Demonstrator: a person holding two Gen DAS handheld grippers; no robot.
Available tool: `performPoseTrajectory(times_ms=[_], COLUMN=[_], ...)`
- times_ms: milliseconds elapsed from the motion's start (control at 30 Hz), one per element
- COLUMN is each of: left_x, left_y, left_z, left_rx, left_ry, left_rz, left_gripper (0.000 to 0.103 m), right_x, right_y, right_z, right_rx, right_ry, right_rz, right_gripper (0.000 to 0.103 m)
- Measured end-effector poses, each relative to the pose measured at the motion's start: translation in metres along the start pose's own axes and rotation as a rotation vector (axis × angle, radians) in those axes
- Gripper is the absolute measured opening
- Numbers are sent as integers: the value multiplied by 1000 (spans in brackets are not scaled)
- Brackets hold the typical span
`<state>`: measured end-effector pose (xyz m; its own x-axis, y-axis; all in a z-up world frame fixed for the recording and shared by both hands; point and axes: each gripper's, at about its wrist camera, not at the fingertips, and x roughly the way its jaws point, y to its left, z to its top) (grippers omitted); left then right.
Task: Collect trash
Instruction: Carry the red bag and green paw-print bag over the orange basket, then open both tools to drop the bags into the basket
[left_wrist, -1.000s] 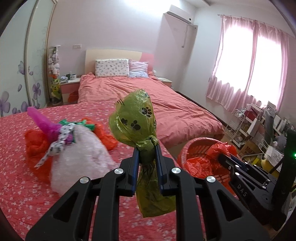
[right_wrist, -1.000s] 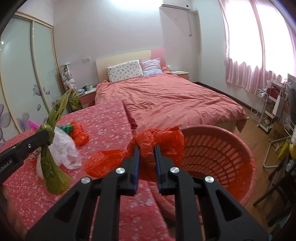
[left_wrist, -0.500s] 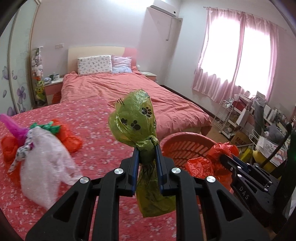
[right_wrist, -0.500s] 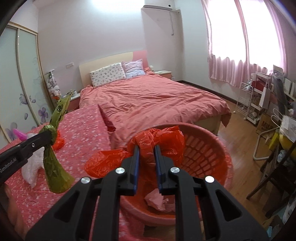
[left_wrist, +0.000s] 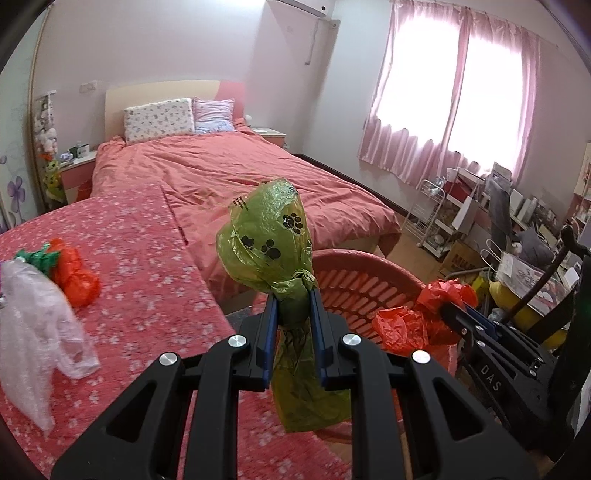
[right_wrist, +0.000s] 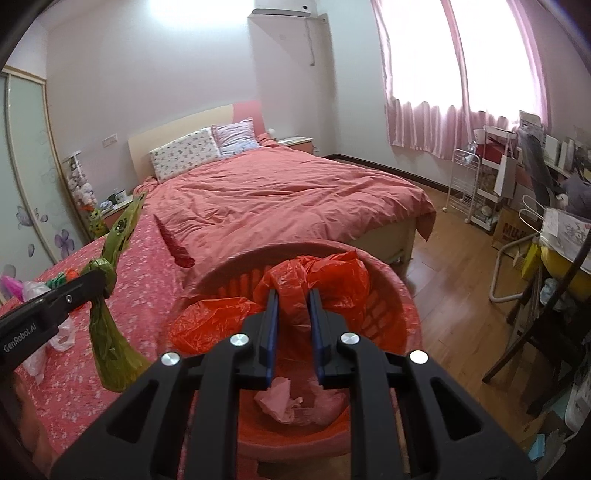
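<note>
Left wrist view first: beside the pink laundry basket (left_wrist: 369, 284), out on the flowered table cover (left_wrist: 147, 295), a clear plastic bag (left_wrist: 37, 332) and an orange bag with green scraps (left_wrist: 72, 273) lie uncollected. Nearer the basket, your left gripper (left_wrist: 293, 325) is clamped on the knotted neck of the green paw-print bag (left_wrist: 269, 243), which hangs at the basket's near rim, not yet over its hollow. On the basket's far side in this view, your right gripper (left_wrist: 448, 308) pinches the red plastic bag (left_wrist: 417, 321).

Right wrist view confirms it: your right gripper (right_wrist: 293, 321), jaws closed on the red plastic bag (right_wrist: 325, 280), sits directly above the basket (right_wrist: 399, 306) opening. Inside, a crumpled pink wad (right_wrist: 282, 400) lies on the bottom, with more plastic beside it that I can't identify.

You seem to be at the drop-off step. The red bag looks ready for release; carry the green one further over the rim before letting go, so it doesn't slide down outside. Then the two bags on the cover remain.
</note>
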<state>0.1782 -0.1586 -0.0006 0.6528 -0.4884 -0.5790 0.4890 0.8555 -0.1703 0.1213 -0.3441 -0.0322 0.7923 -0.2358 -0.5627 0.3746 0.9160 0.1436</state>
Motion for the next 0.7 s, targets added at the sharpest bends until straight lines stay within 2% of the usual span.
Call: performPoseTrajectory(times_ms=[267,500,700], left_x=[19,31,37], left_y=[-19,-22,-14], left_z=[2,0,-4], left_rx=[29,34,7], left_ry=[24,56,87], left_rz=[-52,-64,-60], left_gripper=[17,20,34], right_x=[10,21,26], right_y=[-19,-27,-27], right_z=[2,0,-3], right_rx=[34,64,73], right_ry=[6,24,37], right_rz=[-21,-17,-13], right_gripper=[18,28,40])
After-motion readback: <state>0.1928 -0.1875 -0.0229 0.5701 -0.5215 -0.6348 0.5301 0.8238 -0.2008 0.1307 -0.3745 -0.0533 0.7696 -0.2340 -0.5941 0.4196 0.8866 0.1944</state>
